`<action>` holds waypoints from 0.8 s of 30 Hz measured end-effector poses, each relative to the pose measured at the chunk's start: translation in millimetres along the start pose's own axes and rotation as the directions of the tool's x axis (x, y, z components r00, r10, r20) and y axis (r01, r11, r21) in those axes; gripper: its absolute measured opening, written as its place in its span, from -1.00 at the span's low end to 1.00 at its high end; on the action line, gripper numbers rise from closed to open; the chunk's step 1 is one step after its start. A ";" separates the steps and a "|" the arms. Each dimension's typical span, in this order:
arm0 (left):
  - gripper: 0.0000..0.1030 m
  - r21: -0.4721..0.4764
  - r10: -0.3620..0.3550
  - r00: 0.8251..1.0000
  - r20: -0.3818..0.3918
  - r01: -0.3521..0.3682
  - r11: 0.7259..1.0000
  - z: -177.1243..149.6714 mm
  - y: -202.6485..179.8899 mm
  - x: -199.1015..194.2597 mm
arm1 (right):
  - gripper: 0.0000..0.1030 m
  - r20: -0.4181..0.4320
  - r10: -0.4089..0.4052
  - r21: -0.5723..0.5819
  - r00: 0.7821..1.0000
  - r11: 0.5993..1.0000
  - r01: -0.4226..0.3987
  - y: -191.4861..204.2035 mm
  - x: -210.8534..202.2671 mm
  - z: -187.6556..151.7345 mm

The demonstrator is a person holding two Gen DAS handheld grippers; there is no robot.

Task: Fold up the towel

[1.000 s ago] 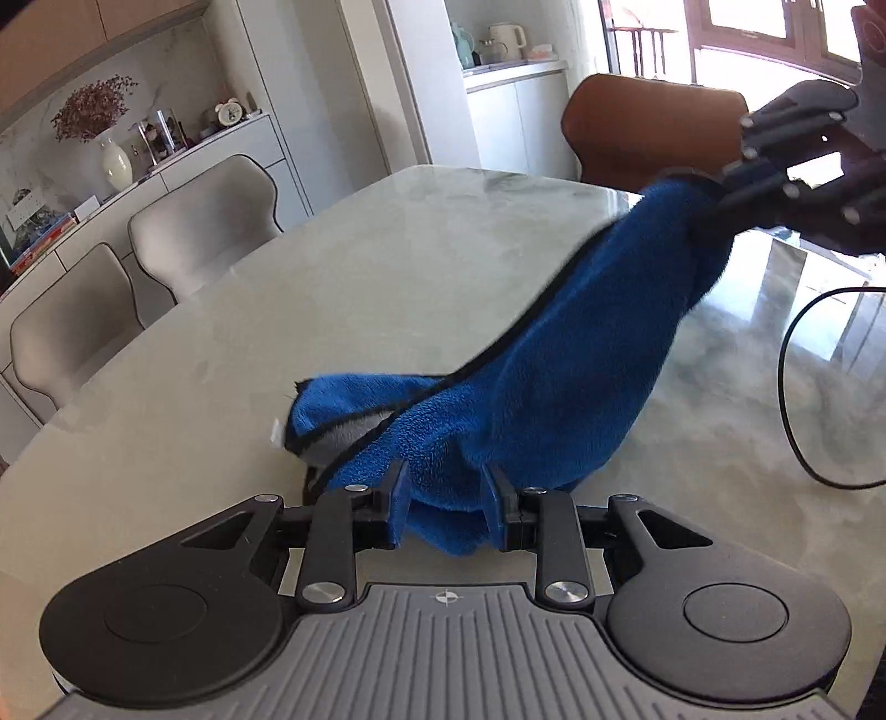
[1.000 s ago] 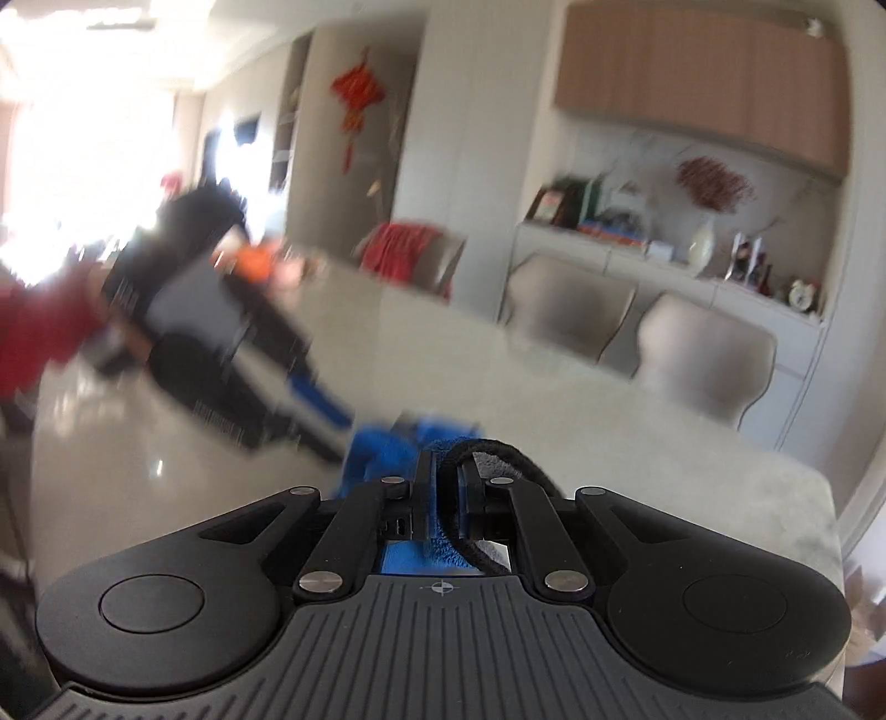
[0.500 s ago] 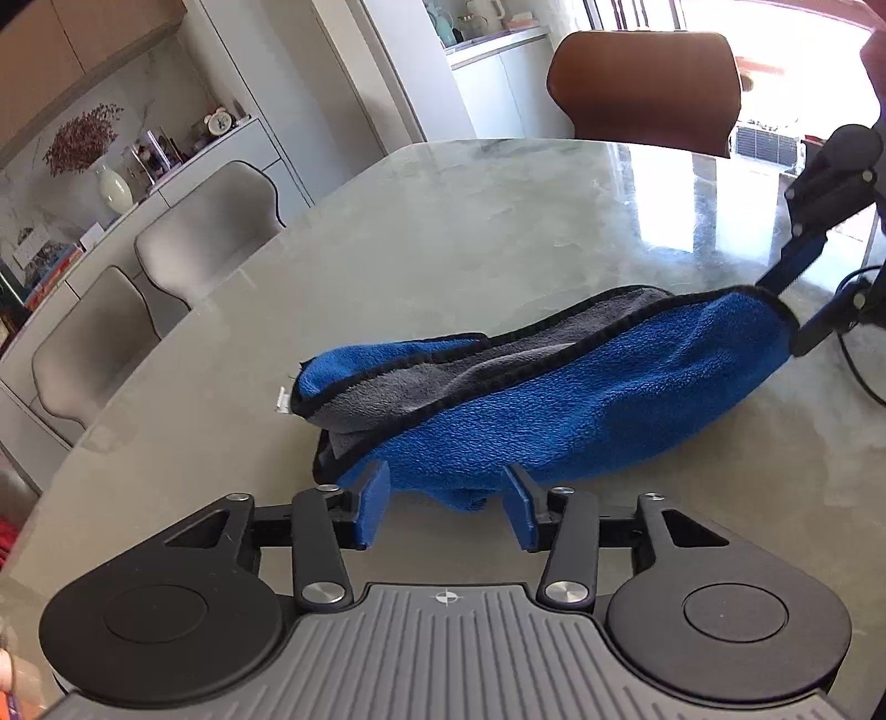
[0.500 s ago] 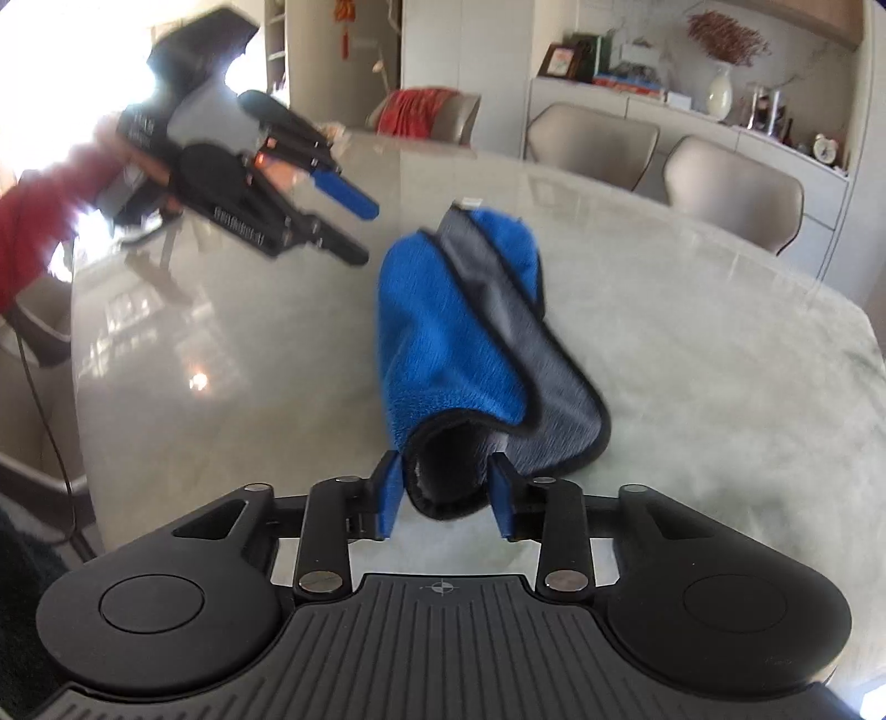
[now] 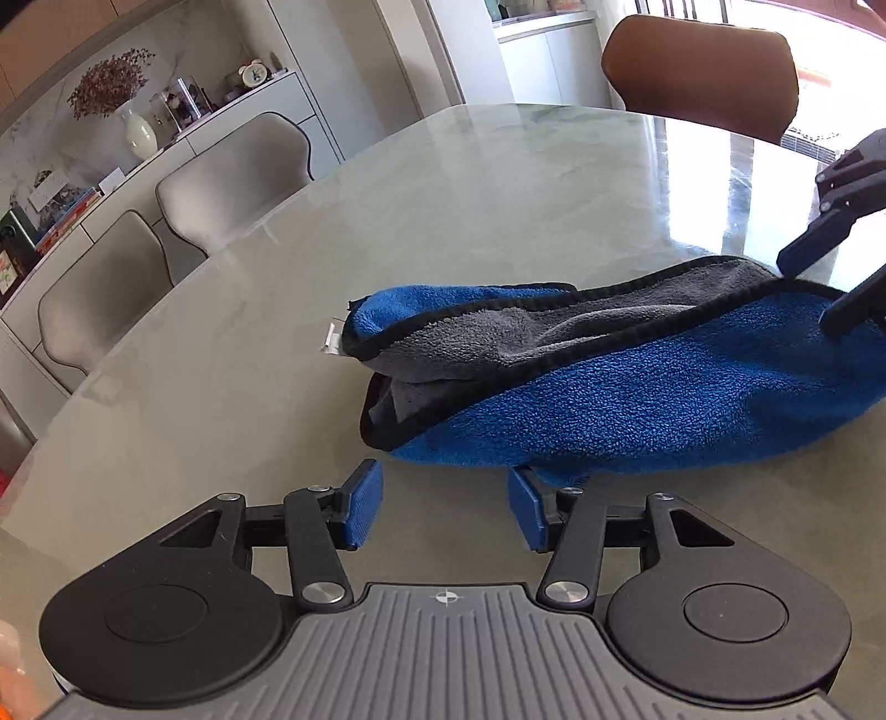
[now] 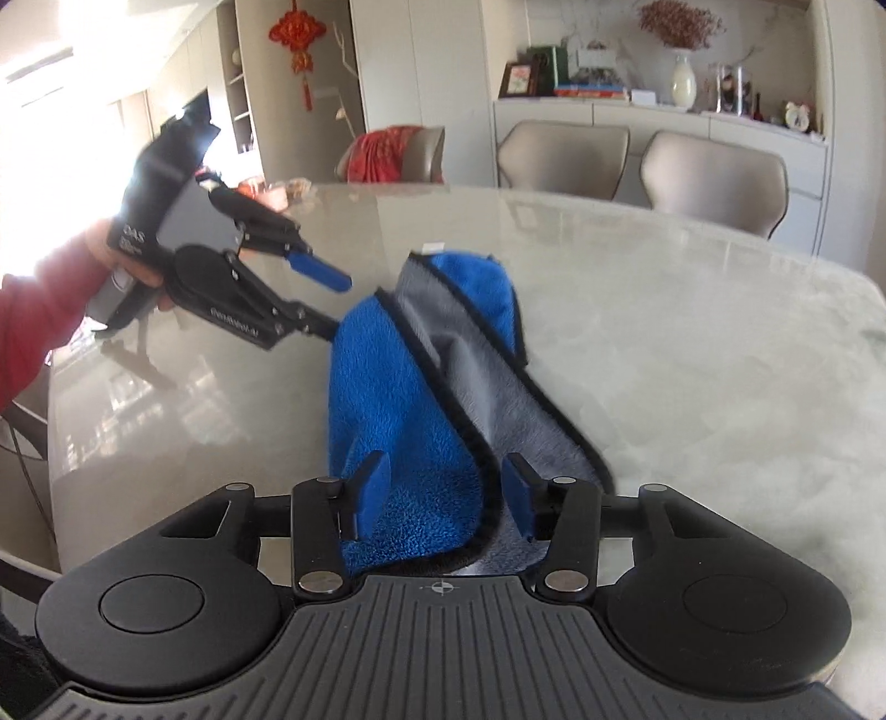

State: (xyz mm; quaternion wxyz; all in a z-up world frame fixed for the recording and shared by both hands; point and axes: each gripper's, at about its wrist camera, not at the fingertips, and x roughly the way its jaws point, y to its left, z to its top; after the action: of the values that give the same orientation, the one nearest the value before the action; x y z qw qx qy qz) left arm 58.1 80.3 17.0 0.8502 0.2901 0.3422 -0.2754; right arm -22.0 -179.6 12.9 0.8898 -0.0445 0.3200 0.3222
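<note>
Towel [image 5: 637, 399] lies folded lengthwise on the marble worktop [image 5: 498, 183], blue side out, grey lining showing along the black-trimmed seam, out in the middle, away from the edges. Left tool [image 5: 446, 512] spread wide, just short of the towel's near end, gripping nothing. Right tool [image 6: 446, 495] also spread, straddling the opposite end, fingers [image 6: 371, 490] not pinching the cloth.

marble table [image 5: 498, 183]; two beige chairs [image 6: 714, 177] by white sideboard [image 6: 653, 119]; vase [image 6: 683, 83] on it; brown chair [image 5: 700, 66]; sunlit window [image 5: 819, 11].
</note>
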 end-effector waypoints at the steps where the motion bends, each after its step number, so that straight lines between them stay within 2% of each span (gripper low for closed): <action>1: 0.03 0.003 0.001 1.000 0.002 -0.001 1.000 -0.4 0.8 0.6 | -0.23 0.002 0.002 0.009 1.000 1.000 -0.002 -0.7 4.2 0.1; 3: 0.03 0.013 0.000 1.000 0.008 0.000 1.000 -1.6 1.4 1.1 | -0.37 0.016 0.007 0.009 1.000 1.000 -0.007 -1.3 7.4 0.3; 5: 0.03 0.025 -0.002 1.000 0.017 0.002 1.000 -2.6 1.7 1.8 | -0.36 0.019 -0.017 -0.008 1.000 1.000 0.017 -1.1 8.4 1.6; 8: 0.03 0.030 -0.014 1.000 0.025 0.013 0.999 -3.5 3.1 3.6 | -0.31 -0.001 -0.036 0.026 0.999 0.999 0.036 -10.7 10.5 2.5; 11: 0.03 0.023 -0.024 0.999 0.029 0.023 0.999 -3.4 4.8 6.0 | -0.31 -0.029 0.014 0.109 0.999 0.994 -0.010 -24.6 15.9 1.9; 14: 0.03 0.022 -0.025 0.999 0.027 0.024 0.999 -3.3 5.5 8.0 | -0.31 -0.028 0.050 0.128 0.998 0.991 -0.046 -26.5 17.7 0.2; 16: 0.03 0.024 -0.026 0.999 0.025 0.025 0.999 -3.5 5.8 9.0 | -0.39 -0.015 0.064 0.110 0.998 0.992 -0.062 -22.3 16.0 0.1; 18: 0.03 0.025 -0.020 1.000 0.021 0.020 0.999 -3.7 6.0 9.8 | -0.75 0.001 0.047 0.046 0.999 0.998 -0.047 -11.7 12.6 1.2; 20: 0.03 0.019 -0.016 1.000 0.020 0.016 1.000 -3.7 6.7 10.1 | -0.88 0.021 0.029 -0.026 0.999 0.999 -0.029 -0.1 5.3 2.6; 24: 0.05 0.019 -0.011 1.000 0.026 0.010 1.000 -2.3 5.7 9.8 | -0.92 0.057 0.024 -0.099 0.998 0.995 -0.018 13.5 -11.9 4.1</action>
State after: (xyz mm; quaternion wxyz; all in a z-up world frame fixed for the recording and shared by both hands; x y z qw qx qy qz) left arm 67.0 83.1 10.1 0.8503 0.2928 0.3300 -0.2869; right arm -34.9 -174.3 24.9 0.8921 -0.0756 0.2783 0.3480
